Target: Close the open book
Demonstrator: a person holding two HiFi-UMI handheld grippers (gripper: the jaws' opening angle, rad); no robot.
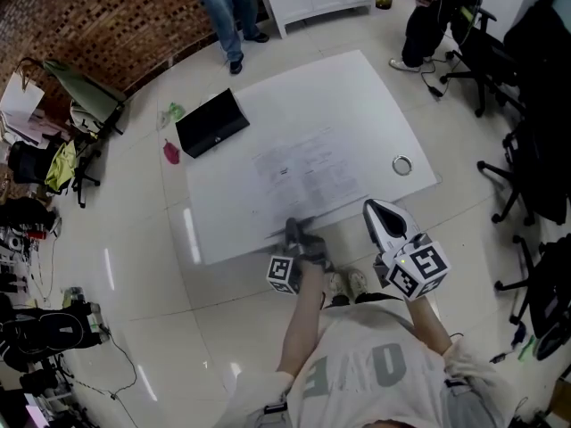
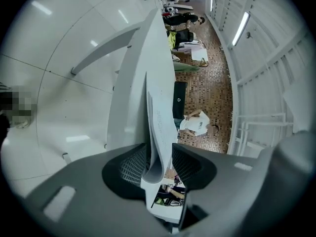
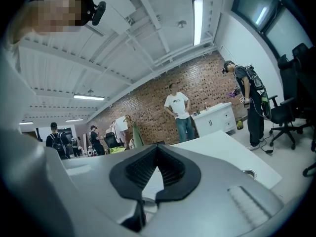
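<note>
left gripper [image 2: 160,169]: jaws apart, a curled sheaf of pages [image 2: 155,132] sits between the pads. paper runs close to both pads, but no clear squeeze shows. so it straddles the pages, not yet clamped by my read. the gripper is rolled onto its side at the table's near edge.

right gripper [image 1: 379,219]: jaws drawn together bar a thin wedge, nothing in them. it hangs just off the near edge, right of the left one, and touches nothing.

the open book [image 1: 308,172] lies flat on the white table [image 1: 375,96]. it is mid-table and runs down to the near edge, where the left gripper meets it. pale pages on a pale top, so its outline is hard to trace.

further out, a black flat case [image 1: 211,123] sits by the far-left corner and a metal ring [image 1: 401,165] by the right edge. both are well apart from the book.

handling, as judgement: light thing, thin floppy pages that bend already, easy to crease or tear if pinched hard or yanked. best hold is the free outer edge of one half, taking the cover along with the sheaf. then swing it over the spine. the empty right gripper could steady the other half so the book does not slide on the smooth top.
</note>
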